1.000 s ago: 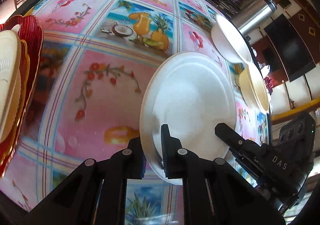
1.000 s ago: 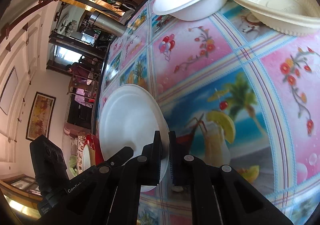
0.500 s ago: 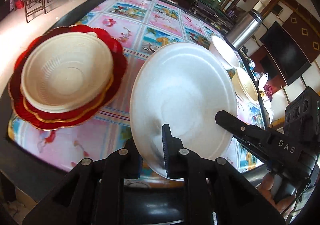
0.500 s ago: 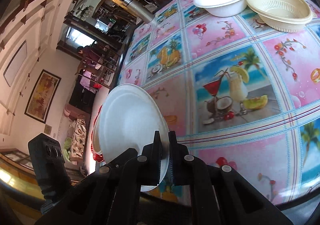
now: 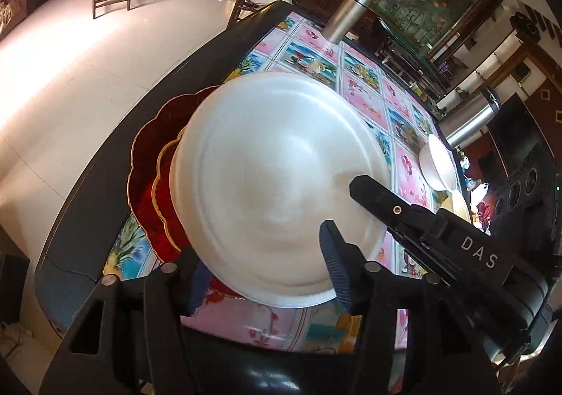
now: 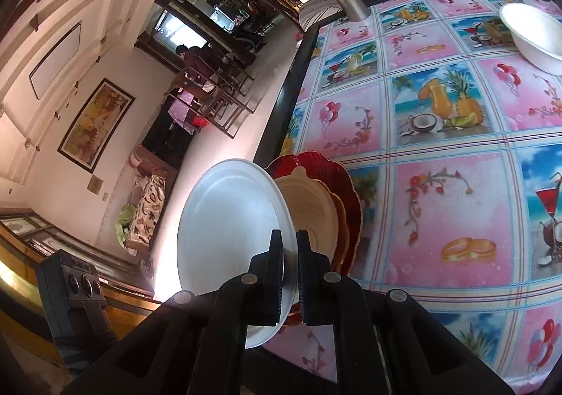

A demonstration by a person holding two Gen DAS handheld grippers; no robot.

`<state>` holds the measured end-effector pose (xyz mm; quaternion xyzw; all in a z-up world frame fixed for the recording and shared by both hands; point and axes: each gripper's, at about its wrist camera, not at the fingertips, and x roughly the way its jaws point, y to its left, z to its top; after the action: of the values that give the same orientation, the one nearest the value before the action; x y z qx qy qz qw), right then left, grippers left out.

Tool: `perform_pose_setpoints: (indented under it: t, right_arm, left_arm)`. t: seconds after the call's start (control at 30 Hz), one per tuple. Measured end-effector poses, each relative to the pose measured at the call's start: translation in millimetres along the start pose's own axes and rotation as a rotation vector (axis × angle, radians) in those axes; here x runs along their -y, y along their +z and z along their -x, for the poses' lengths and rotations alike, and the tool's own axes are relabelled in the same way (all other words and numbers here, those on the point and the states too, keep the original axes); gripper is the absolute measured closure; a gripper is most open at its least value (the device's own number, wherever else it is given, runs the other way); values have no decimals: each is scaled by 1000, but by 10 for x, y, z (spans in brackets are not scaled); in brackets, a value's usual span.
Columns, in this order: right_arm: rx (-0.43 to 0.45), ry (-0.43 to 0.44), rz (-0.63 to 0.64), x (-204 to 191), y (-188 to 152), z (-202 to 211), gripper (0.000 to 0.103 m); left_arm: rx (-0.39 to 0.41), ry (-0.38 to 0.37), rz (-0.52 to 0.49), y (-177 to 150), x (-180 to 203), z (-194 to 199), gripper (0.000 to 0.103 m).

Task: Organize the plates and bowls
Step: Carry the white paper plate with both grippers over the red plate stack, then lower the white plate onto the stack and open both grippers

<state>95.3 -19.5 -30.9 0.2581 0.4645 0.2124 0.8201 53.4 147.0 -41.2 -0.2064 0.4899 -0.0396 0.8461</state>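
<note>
Right gripper [image 6: 289, 254], jaws pinched on the rim of the white plate [image 5: 277, 191], holds it tilted above the red plate stack [image 6: 346, 191] at the bench [image 5: 361, 92] edge. Left gripper [image 5: 263, 272] jaws spread wide, flanking the plate's near rim, gripping nothing. A white bowl [image 6: 534, 34] sits well apart.

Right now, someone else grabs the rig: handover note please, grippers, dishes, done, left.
Left gripper: open, fingers either side of the white plate, no longer pinching it.
Right gripper: shut on the white plate rim, plate tilted over the stack.
Stack at the table's near edge: red scalloped plates with a cream bowl on top.
Done: white plate carried to the stack.
Left: lower and release it, then fetch the white bowl farther along the table.
</note>
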Motion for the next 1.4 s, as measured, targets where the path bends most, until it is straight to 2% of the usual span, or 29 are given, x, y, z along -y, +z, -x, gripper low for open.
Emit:
perform_pose_setpoints:
  t: [0.17, 0.4, 0.63, 0.87, 1.0, 1.1, 1.2, 1.3, 1.4]
  right_arm:
    - [-3, -38, 17, -137, 10, -275, 96]
    - [-18, -82, 4, -48, 22, -445, 96]
    - [-14, -111, 1, 44, 41, -498, 96]
    - [-82, -97, 7, 21, -28, -665, 95]
    - [-96, -85, 20, -20, -38, -671, 90]
    - [-132, -56, 5, -10, -11, -660, 76]
    - [-116, -73, 20, -20, 16, -547, 65]
    - [-107, -51, 41, -32, 35, -387, 53]
    - [-46, -44, 59, 9, 57, -141, 48]
  left_arm:
    - [-34, -4, 29, 84, -138, -150, 43]
    - [-45, 0, 46, 140, -224, -166, 43]
    - [34, 51, 37, 218, -274, 60, 43]
    - [53, 50, 28, 203, -259, 136, 43]
    - [44, 57, 23, 183, -226, 100, 43]
    - [33, 56, 19, 156, -212, 75, 43]
    - [31, 63, 22, 139, -210, 72, 43]
    - [44, 65, 22, 116, -182, 113, 43]
    - [53, 64, 5, 69, -85, 139, 43]
